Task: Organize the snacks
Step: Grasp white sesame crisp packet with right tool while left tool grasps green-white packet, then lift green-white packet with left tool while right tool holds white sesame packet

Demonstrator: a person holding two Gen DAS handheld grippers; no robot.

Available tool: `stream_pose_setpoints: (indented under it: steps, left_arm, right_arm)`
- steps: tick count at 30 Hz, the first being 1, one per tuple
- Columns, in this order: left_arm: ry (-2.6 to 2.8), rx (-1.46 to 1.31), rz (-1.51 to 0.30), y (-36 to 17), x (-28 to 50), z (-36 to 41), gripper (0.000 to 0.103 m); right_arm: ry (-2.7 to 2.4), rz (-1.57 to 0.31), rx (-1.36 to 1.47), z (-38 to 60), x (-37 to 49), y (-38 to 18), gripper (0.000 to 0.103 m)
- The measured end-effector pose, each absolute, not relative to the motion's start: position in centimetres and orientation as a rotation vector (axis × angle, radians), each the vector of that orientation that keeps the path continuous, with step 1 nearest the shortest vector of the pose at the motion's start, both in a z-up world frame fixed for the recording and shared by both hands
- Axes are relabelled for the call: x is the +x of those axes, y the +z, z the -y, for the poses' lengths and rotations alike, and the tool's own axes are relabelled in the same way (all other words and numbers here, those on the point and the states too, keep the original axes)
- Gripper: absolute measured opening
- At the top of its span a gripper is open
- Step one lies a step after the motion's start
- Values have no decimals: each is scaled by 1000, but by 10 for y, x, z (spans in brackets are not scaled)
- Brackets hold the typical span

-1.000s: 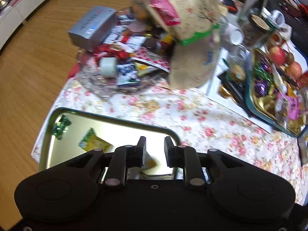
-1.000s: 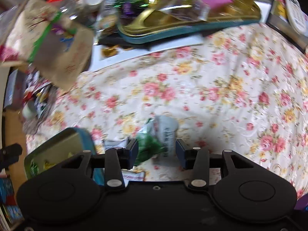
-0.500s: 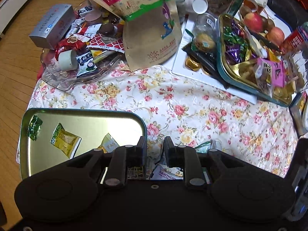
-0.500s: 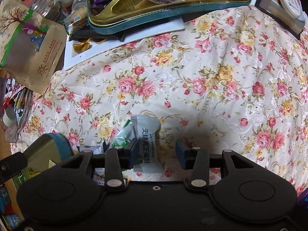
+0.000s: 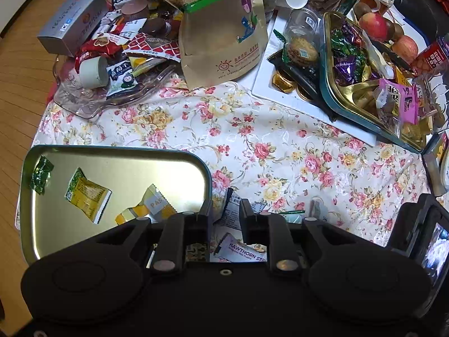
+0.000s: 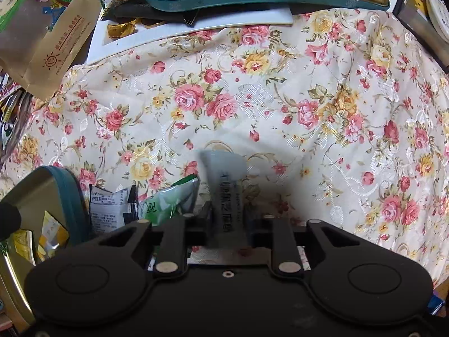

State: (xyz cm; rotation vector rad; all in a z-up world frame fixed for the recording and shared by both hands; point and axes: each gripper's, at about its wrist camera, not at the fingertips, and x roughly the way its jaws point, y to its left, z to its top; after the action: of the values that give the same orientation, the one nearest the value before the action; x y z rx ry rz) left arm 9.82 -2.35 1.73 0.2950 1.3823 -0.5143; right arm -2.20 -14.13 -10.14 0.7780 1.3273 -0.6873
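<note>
Presently, three packets lie in the tray (image 5: 118, 165); several remain loose on the bench (image 6: 280, 84). Right gripper (image 6: 227, 219) fingers pinch a grey packet (image 6: 227, 185) just beside the tray. Left gripper (image 5: 224, 216) fingers stand spread, empty, over loose packets (image 5: 241, 250).

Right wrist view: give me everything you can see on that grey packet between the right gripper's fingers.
The grey snack packet is a small pillow-style wrapper, matte grey-white film as it looks, with dark printed characters down its face, blurred here. It stands on end, pinched by the right gripper, whose fingers press its lower part on both sides; its top edge juts out above the floral tablecloth. A green packet lies just to its left, contact unclear.
</note>
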Motion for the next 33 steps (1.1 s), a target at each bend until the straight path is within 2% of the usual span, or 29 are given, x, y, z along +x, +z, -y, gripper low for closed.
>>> stream_pose_setpoints:
  steps: [20,33]
  left_arm:
    - [-647,408,-1449,-18,58,78,29]
    - [-608,444,-1499,-50,45,96,29]
  right_arm:
    - [-733,-1202,900,191,-78,-36,22]
    - [-722,-1166,939,210,-111,-21,22]
